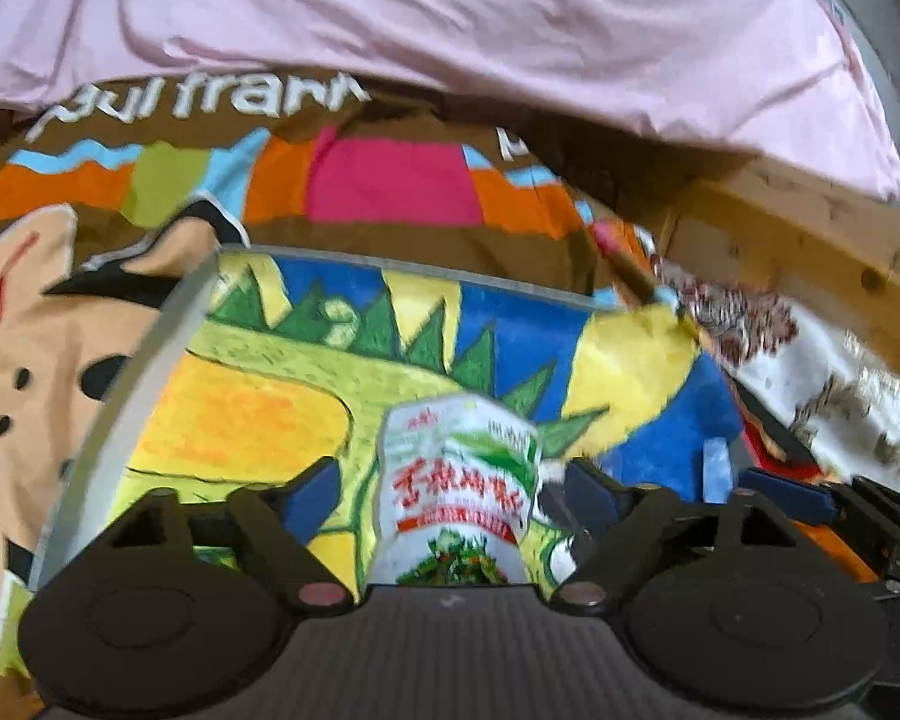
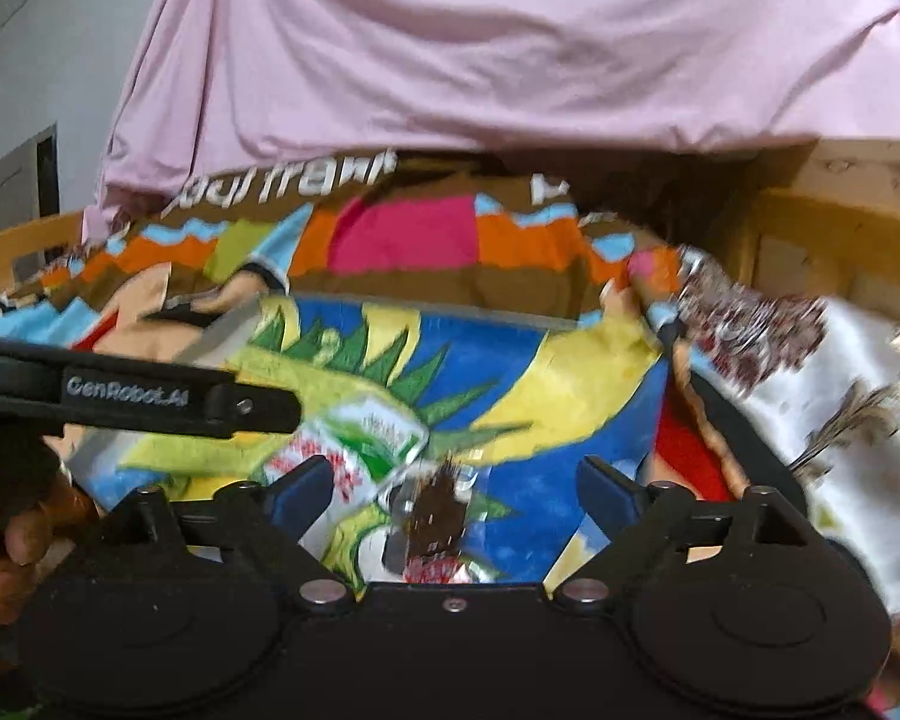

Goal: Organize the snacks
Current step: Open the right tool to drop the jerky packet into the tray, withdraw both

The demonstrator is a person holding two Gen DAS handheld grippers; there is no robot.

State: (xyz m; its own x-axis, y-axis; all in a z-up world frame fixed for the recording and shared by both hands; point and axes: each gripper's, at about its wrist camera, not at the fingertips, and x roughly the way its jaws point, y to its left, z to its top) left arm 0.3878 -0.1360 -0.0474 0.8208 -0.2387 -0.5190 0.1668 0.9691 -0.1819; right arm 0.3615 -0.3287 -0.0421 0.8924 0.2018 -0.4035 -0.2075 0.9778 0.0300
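A white and green snack packet with red writing (image 1: 459, 492) lies on a colourful dinosaur picture board (image 1: 306, 372), between the spread fingers of my left gripper (image 1: 450, 489), which is open around it without touching. The same packet shows in the right wrist view (image 2: 354, 444), under the left gripper's arm (image 2: 150, 396). My right gripper (image 2: 456, 489) is open over a small silvery packet with a dark brown print (image 2: 435, 516). The frames are blurred.
The board rests on a bright patterned blanket (image 1: 390, 186) over a person in a pink shirt (image 1: 450, 6). A white cloth with brown flowers (image 2: 840, 372) lies at the right. A wooden frame (image 1: 810, 228) stands behind it.
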